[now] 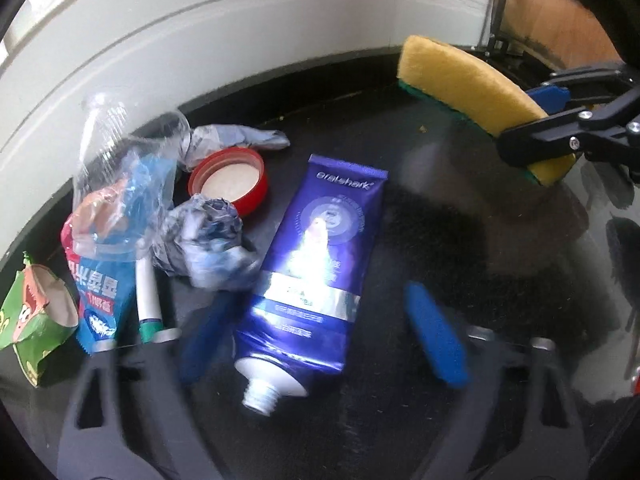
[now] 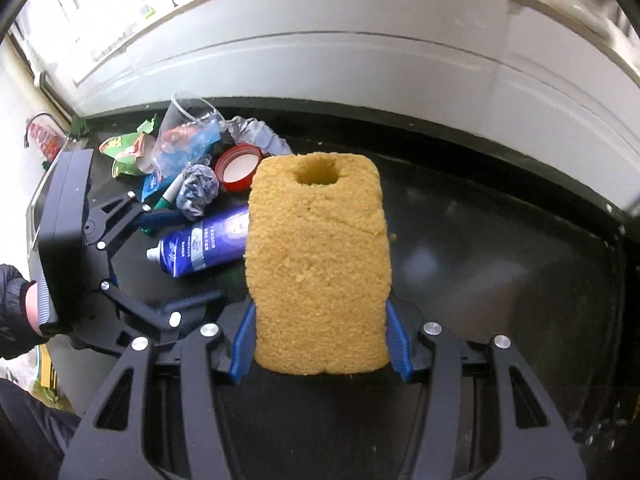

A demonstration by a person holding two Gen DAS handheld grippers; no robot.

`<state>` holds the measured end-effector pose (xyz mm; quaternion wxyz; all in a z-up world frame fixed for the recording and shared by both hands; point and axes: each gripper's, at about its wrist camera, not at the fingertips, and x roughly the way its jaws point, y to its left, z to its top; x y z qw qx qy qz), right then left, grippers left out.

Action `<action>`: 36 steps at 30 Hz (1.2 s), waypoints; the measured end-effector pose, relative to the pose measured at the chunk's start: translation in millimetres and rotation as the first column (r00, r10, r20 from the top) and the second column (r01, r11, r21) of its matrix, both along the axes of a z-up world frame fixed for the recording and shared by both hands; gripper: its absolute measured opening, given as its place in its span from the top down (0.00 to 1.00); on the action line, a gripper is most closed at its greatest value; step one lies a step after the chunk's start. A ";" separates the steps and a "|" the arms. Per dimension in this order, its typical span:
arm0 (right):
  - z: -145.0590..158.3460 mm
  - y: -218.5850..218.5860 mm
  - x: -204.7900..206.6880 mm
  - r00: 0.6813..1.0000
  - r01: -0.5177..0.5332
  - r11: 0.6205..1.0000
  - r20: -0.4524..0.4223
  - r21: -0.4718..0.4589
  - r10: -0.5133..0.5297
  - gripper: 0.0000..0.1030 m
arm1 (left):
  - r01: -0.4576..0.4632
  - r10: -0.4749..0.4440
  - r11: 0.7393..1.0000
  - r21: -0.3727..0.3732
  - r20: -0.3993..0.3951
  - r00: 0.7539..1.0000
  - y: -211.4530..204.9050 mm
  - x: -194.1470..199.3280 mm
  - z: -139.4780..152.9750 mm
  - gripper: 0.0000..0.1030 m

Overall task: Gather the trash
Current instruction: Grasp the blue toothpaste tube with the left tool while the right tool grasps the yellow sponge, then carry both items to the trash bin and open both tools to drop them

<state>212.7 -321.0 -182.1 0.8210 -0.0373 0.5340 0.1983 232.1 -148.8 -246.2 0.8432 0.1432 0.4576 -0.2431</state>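
- The right hand-held gripper (image 2: 320,344) is sitting at the bottom centre of the right wrist view, its blue pads (image 2: 243,340) pressing on both sides of a yellow rectangular sponge with a green scouring layer (image 2: 318,264); it is gripping the sponge at about half its spread.
- In the left wrist view the same sponge (image 1: 468,80) is showing at the upper right, clamped in the black jaws, its green backing facing down toward the glossy black surface (image 1: 460,208).
- The left hand-held gripper (image 1: 320,340) is reaching in from the bottom of the left wrist view, jaws partly open; its blurred blue pads (image 1: 436,336) are flanking a purple-blue squeezed toothpaste tube with no cap (image 1: 316,256), and no contact with the tube is showing.
- The tube is lying flat at the centre of that view, its open white neck pointing toward the lower edge.
- The rest of the trash is piling up at the left of the frame: a red round jar lid with a white lining (image 1: 229,180), a crumpled grey-blue wad of paper (image 1: 208,244), a clear crushed plastic cup (image 1: 132,152), a red and blue snack wrapper (image 1: 102,280), a white marker with a green end (image 1: 146,300) and a torn green paper carton (image 1: 34,320).
- A person's hand in a dark sleeve (image 2: 28,304) is holding the left unit at the left edge of the right wrist view.
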 end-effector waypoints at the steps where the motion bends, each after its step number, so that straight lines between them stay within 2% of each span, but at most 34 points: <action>1: 3.0 -2.0 -4.3 1.000 0.010 1.000 0.003 -0.001 -0.010 0.48 | -0.005 0.005 1.000 -0.001 -0.002 1.000 2.6 -3.4 3.5 0.48; 4: 13.4 -10.1 -20.4 0.999 0.039 0.999 0.010 0.002 -0.039 0.48 | -0.028 0.026 0.999 -0.026 -0.076 0.997 0.1 -12.9 9.9 0.50; 8: 28.0 -12.5 -51.2 0.998 0.061 0.998 0.033 -0.007 -0.061 0.48 | -0.059 0.055 0.997 -0.048 -0.084 0.995 2.7 -46.6 30.2 0.51; 15: 61.0 0.1 -107.1 0.994 0.072 0.997 0.080 -0.019 -0.070 0.48 | -0.101 0.099 0.994 -0.039 -0.045 0.994 14.9 -108.3 69.2 0.51; 27: 94.1 37.3 -157.3 0.991 0.035 0.999 0.131 -0.033 -0.030 0.48 | -0.188 0.188 0.982 -0.030 0.031 0.982 56.8 -157.5 115.9 0.51; 31: 102.5 62.6 -162.0 0.989 -0.002 1.000 0.148 -0.025 0.006 0.48 | -0.231 0.233 0.972 -0.036 0.059 0.971 78.4 -176.6 131.0 0.51; 36: 114.1 119.8 -166.1 0.978 -0.105 0.995 0.181 -0.003 0.103 0.48 | -0.351 0.354 0.935 -0.043 0.093 0.931 128.0 -204.5 147.5 0.51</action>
